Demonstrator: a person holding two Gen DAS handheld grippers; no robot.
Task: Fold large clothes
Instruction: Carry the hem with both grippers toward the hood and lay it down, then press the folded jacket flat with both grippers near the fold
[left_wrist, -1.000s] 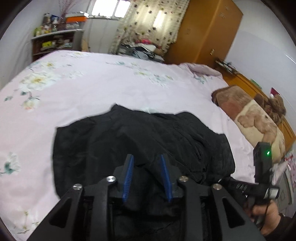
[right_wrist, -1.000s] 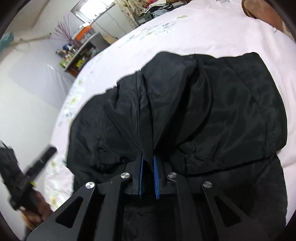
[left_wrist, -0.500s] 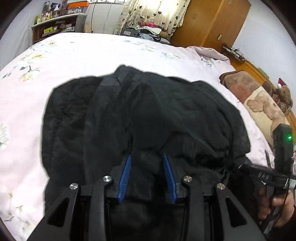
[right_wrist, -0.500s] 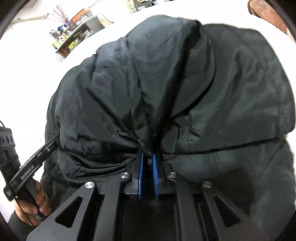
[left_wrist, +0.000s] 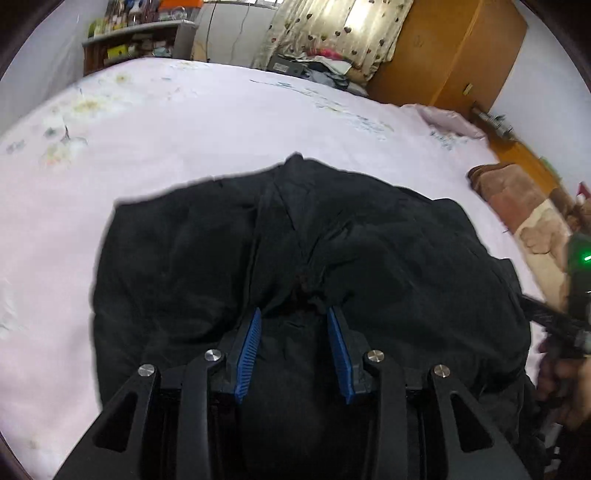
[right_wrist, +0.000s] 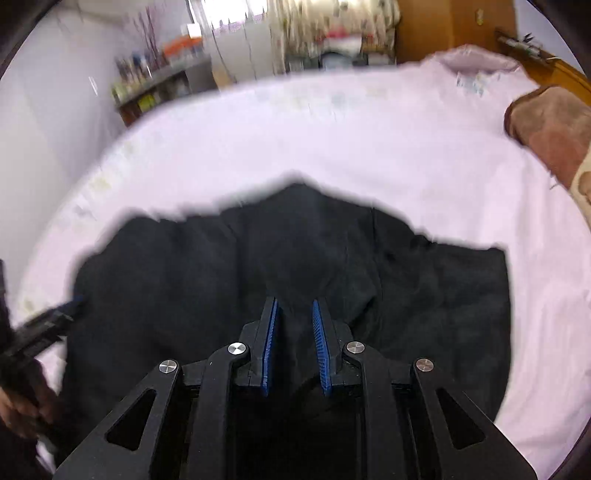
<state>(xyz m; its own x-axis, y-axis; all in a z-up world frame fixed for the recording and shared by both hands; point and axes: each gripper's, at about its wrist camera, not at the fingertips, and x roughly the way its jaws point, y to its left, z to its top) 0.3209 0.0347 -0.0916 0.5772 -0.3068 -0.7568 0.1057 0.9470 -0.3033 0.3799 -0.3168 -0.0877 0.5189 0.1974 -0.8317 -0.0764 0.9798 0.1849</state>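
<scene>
A black padded jacket (left_wrist: 388, 258) lies bunched on the pink bedsheet (left_wrist: 184, 129). My left gripper (left_wrist: 293, 311) sits low on its near part. A thick gathered bunch of the fabric is pinched between the blue pads, creases fan out from the tips, and the jaws are easing slightly apart. In the blurred right wrist view the jacket (right_wrist: 184, 277) spreads below my right gripper (right_wrist: 294, 302). Its jaws are opening; black fabric lies in the gap, and the pads stand apart from it.
A brown patterned pillow (left_wrist: 517, 199) lies at the bed's right side, also the pillow (right_wrist: 554, 129). An orange wardrobe (left_wrist: 443, 48), curtains and a cluttered shelf (left_wrist: 136, 40) stand beyond the bed. Bare sheet (right_wrist: 332, 147) stretches behind the jacket.
The right gripper's jaws, shut on a fold before, have parted and let it go, and that view has swung back to show more bed. The left gripper has sunk with its bunch of fabric.
</scene>
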